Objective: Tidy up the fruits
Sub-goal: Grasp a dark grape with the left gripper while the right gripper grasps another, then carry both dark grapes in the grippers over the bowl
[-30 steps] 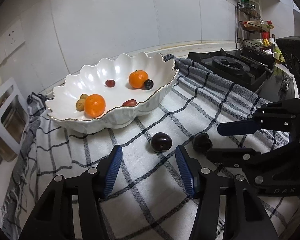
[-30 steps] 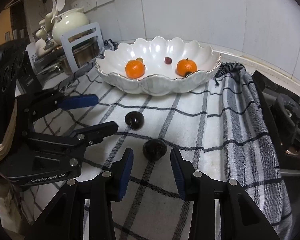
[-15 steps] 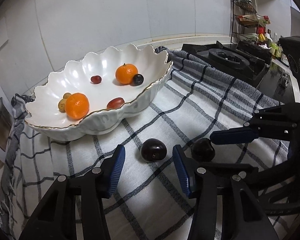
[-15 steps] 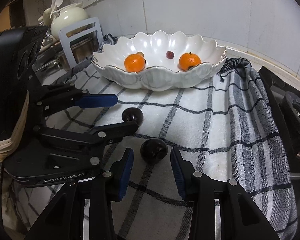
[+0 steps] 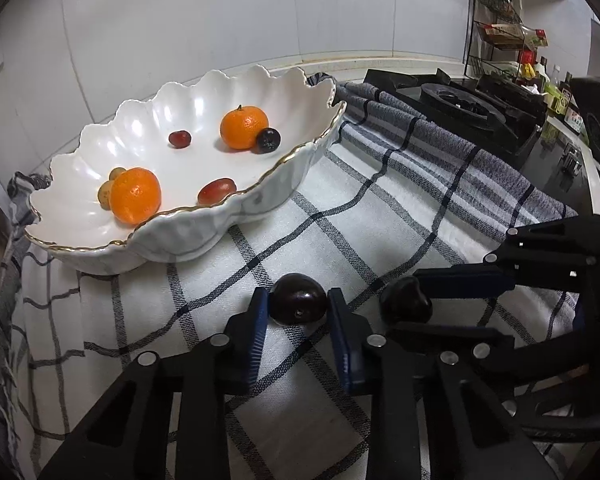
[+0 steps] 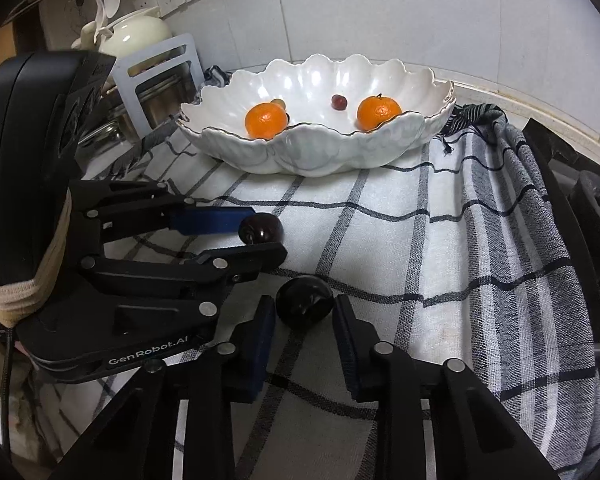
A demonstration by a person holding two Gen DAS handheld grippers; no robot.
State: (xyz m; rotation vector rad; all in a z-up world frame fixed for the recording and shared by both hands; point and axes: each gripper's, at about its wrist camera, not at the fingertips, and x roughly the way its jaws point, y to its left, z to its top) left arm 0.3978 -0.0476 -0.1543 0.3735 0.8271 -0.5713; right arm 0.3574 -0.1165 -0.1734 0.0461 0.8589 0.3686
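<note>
Left wrist view: each gripper (image 5: pixel 298 309) (image 6: pixel 304 312), closing, clamps a dark plum (image 5: pixel 297 305) (image 6: pixel 305 305).

Checked cloth (image 5: pixel 380 216) on counter w/ white scalloped bowl (image 5: pixel 260 212) & two dark plums (image 5: pixel 298 305) (image 6: pixel 305 305) (both lying loose).

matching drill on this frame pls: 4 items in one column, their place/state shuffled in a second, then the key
Items
1. dark plum at the left gripper
2. dark plum at the right gripper
3. two orange mandarins
4. scalloped white ceramic bowl

Places or states
A. stands on the checked cloth, behind both grippers
B. between the blue pads of the left gripper, whose jaws have just been closing
C. lie inside the bowl among small grapes
D. between the pads of the right gripper, whose jaws have just been closing

Pairs: 1-B, 2-D, 3-C, 4-A
</note>
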